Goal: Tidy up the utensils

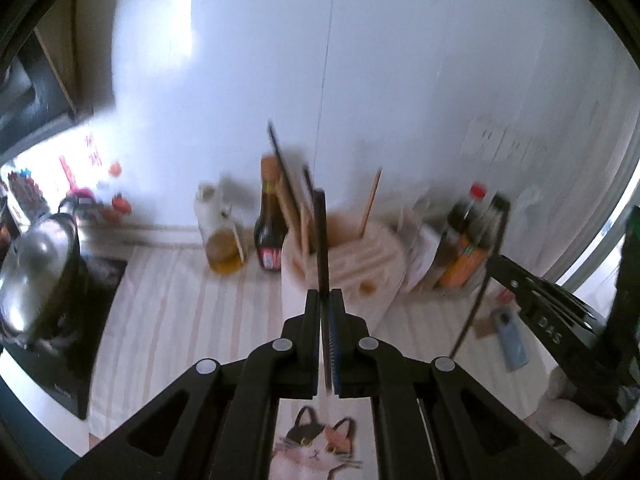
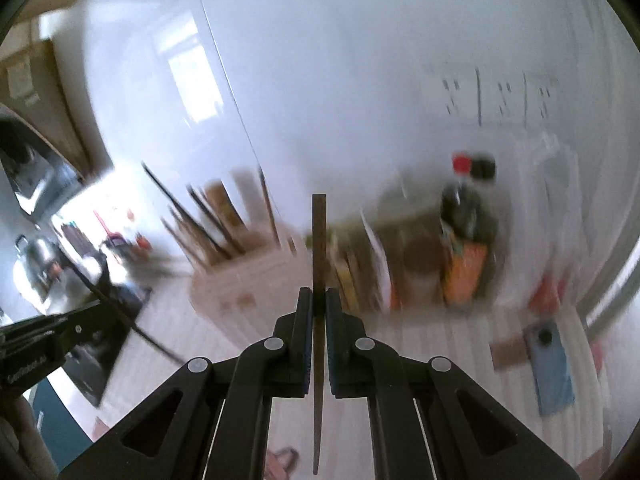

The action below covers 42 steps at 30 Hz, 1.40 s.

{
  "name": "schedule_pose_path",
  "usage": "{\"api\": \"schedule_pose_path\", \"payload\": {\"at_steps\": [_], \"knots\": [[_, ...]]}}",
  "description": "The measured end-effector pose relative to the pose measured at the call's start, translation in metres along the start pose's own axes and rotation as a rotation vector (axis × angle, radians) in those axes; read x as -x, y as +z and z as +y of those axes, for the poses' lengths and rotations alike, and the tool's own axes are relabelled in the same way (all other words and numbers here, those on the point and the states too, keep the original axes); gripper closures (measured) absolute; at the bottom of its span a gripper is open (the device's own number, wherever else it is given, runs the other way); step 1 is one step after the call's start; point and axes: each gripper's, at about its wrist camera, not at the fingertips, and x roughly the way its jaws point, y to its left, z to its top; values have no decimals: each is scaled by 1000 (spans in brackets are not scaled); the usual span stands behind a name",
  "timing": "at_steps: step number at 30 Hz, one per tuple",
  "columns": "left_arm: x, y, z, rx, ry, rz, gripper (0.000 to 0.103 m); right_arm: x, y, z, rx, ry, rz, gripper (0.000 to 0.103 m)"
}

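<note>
While each gripper carries a single chopstick, both sets of jaws are pressed together on their loads: the left gripper point(image 1: 325, 294) pinches a dark chopstick point(image 1: 320, 236) that stands up past the pads, and the right gripper point(image 2: 315, 292) clamps a brown chopstick point(image 2: 319, 248) near its thick end, its thinner end trailing back between the linkages toward the camera. Gripping each stick partway along its length, with one end free, looks meant to let that end be lowered into the pale utensil holder point(image 1: 360, 264), which stands on the striped desk point(image 1: 180, 300) just ahead of both grippers and already has several sticks leaning in its back slot. Both chopsticks are therefore in the air above the desk, near the holder but not yet in it, as far as the blurred views allow. Each stick is slim, straight and rigid, square at the thick end; the left one reads almost black, the right one a warm wood brown. Sauce bottles crowd the wall behind the holder, so a tilted stick could knock one.
</note>
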Motion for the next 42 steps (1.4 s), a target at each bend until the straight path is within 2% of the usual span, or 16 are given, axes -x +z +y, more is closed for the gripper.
{"api": "schedule_pose_path", "payload": {"at_steps": [7,11,13,15,18,19,20,21,22,23,26,29,32,34,38,42], "knots": [[36,53,-13,-1,-31,-110,103,13,68,13,2,75,-102,97],[38,84,-21,6,-44,-158,103,14,105,24,10,109,-147,97],[35,98,-24,-1,-27,-177,103,11,120,29,17,121,-159,97],[31,103,-24,-7,-12,-178,102,3,134,35,23,121,-165,97],[27,93,-15,5,27,-176,98,-7,139,38,19,120,-153,97],[24,86,-12,2,37,-163,92,-8,138,37,12,126,-145,97],[20,78,-10,0,53,-143,74,-6,134,34,7,127,-145,97],[13,67,-8,-8,75,-118,61,-5,132,31,8,123,-144,97],[7,55,-5,-14,86,-102,35,-2,127,27,7,120,-138,97],[2,44,-3,-12,91,-88,29,1,119,21,0,116,-127,97],[-28,6,-1,-19,73,13,29,10,89,-5,-31,78,-76,97],[-68,-33,-18,-112,59,140,29,10,50,-38,-83,19,15,97],[-105,-69,-53,-291,50,237,29,7,10,-76,-161,-43,112,97],[-128,-90,-81,-432,42,286,29,5,-24,-111,-233,-103,189,97],[-172,-136,-133,-743,-1,380,29,1,-82,-169,-394,-165,300,97],[-209,-165,-160,-955,-13,449,29,-6,-130,-212,-522,-197,391,97]]}}
